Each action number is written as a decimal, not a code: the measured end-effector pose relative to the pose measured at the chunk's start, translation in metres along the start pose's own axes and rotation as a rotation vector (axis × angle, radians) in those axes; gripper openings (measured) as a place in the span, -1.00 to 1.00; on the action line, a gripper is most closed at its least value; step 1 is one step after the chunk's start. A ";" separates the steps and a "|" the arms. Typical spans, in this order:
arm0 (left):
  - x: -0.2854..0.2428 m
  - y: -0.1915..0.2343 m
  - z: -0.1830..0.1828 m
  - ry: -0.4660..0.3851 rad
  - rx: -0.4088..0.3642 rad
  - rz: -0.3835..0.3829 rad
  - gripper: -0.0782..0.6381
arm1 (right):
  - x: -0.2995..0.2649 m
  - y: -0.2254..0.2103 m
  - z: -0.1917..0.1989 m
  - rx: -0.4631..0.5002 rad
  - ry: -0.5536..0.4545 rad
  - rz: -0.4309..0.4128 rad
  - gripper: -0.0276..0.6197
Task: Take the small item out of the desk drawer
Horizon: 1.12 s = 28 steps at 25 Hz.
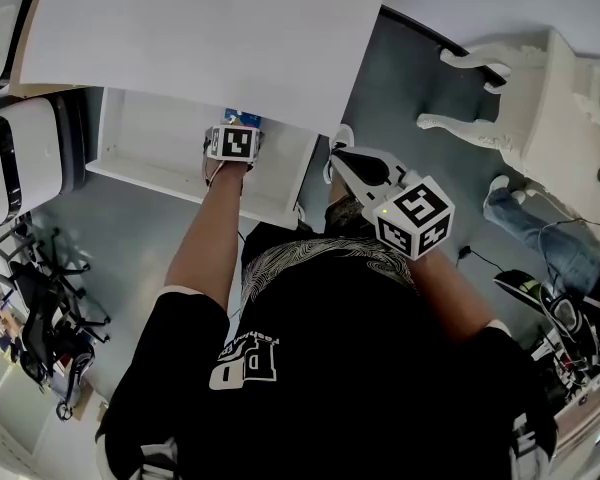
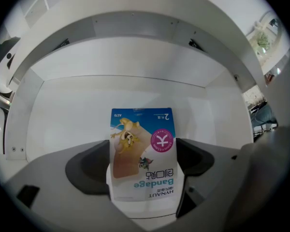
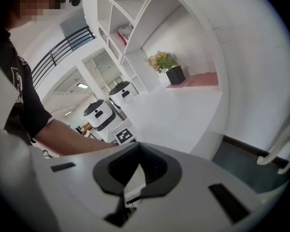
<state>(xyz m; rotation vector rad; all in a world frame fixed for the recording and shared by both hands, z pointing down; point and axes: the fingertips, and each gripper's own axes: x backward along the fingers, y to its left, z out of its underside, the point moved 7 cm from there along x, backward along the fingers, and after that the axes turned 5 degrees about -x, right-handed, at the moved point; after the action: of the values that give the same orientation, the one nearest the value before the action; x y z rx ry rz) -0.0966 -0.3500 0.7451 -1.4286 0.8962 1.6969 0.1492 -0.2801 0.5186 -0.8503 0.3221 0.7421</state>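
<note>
The left tongs (image 2: 144,175) are closed on a bandage packet (image 2: 142,139), pinching its 2 side edges near the lower end so the flat printed face stands up at the centre of the left gripper view, lettering upside down. It is inside the open white drawer (image 1: 145,138), just under the front edge of the desk (image 1: 200,28) in the upper middle of the head view; whether it has left the drawer floor I cannot tell. Gripping the edges likely keeps the thin packet from sliding. The right tongs (image 3: 135,175) hang at right of centre, pressed together and empty, clear of the drawer.
</note>
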 end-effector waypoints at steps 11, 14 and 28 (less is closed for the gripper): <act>0.031 0.005 0.006 -0.027 0.042 0.030 0.38 | 0.014 0.029 -0.007 0.033 -0.061 0.014 -0.89; 0.049 0.007 0.006 -0.060 0.044 0.028 0.38 | 0.015 0.037 -0.009 0.048 -0.082 0.023 -0.89; 0.134 0.011 0.023 -0.282 0.054 0.103 0.38 | 0.028 0.088 -0.035 0.150 -0.199 0.054 -0.89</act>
<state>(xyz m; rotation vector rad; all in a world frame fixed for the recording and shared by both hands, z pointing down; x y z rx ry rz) -0.1325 -0.3228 0.6162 -1.0894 0.8623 1.8791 0.1082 -0.2561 0.4322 -0.6223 0.2204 0.8347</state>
